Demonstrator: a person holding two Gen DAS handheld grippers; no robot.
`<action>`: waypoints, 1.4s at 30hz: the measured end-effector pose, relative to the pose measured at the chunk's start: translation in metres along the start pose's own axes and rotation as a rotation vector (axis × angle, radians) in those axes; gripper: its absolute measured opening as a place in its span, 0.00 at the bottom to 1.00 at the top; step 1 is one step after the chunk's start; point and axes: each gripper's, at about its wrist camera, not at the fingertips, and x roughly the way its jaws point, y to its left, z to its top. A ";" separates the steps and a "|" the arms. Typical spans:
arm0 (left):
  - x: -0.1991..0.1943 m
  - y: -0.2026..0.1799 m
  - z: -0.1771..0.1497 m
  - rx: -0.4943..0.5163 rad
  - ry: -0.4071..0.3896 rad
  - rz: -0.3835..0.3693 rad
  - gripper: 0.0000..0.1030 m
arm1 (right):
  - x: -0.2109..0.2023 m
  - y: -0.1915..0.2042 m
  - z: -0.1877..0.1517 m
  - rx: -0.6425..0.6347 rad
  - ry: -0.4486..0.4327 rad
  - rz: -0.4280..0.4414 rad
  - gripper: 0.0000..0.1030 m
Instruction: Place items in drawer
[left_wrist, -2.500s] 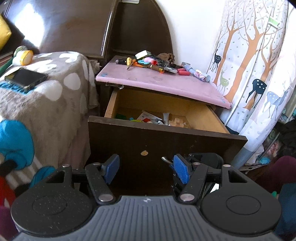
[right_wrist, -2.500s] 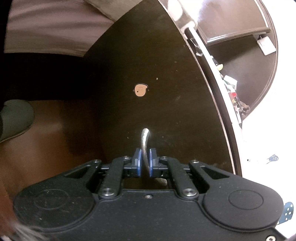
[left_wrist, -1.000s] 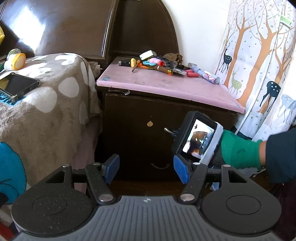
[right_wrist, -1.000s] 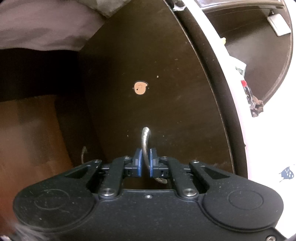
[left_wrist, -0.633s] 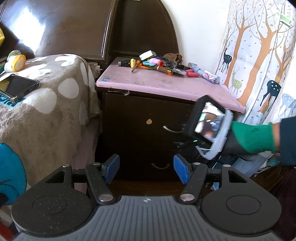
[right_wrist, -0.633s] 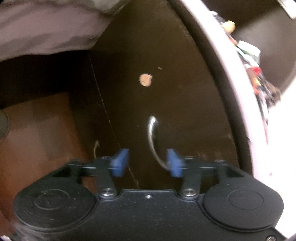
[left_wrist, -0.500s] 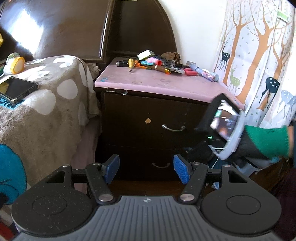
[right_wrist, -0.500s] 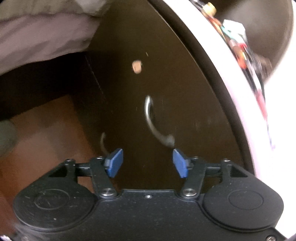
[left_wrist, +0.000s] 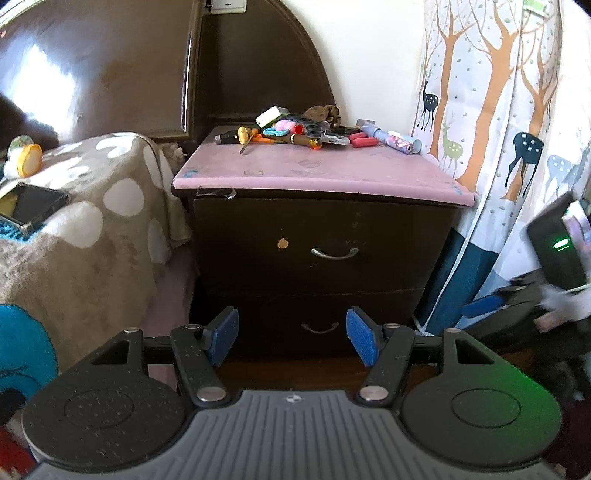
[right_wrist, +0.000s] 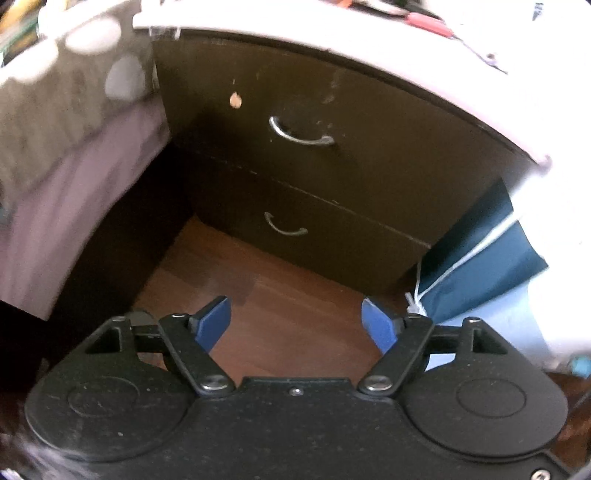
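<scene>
The dark wooden nightstand's top drawer is closed, its metal handle free. It also shows in the right wrist view with its handle. Small items lie piled at the back of the pink top. My left gripper is open and empty, held back from the nightstand. My right gripper is open and empty, above the wooden floor in front of the drawers. It shows at the right edge of the left wrist view.
A lower drawer is closed below. A bed with a spotted blanket stands left, with a phone on it. A tree-print curtain hangs right. The wooden floor lies in front.
The right gripper pushed the top drawer shut by its handle, let go and opened. It then drew back to the right. The left gripper stayed open.
</scene>
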 end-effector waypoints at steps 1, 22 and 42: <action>-0.002 -0.001 0.000 0.002 -0.001 0.002 0.62 | -0.008 0.000 -0.002 0.021 -0.010 0.006 0.76; -0.070 -0.044 0.005 -0.016 -0.030 0.063 0.73 | -0.142 0.022 -0.047 0.125 -0.217 -0.064 0.82; -0.141 -0.088 0.030 0.050 -0.087 0.081 0.81 | -0.215 -0.003 -0.069 0.179 -0.339 -0.105 0.84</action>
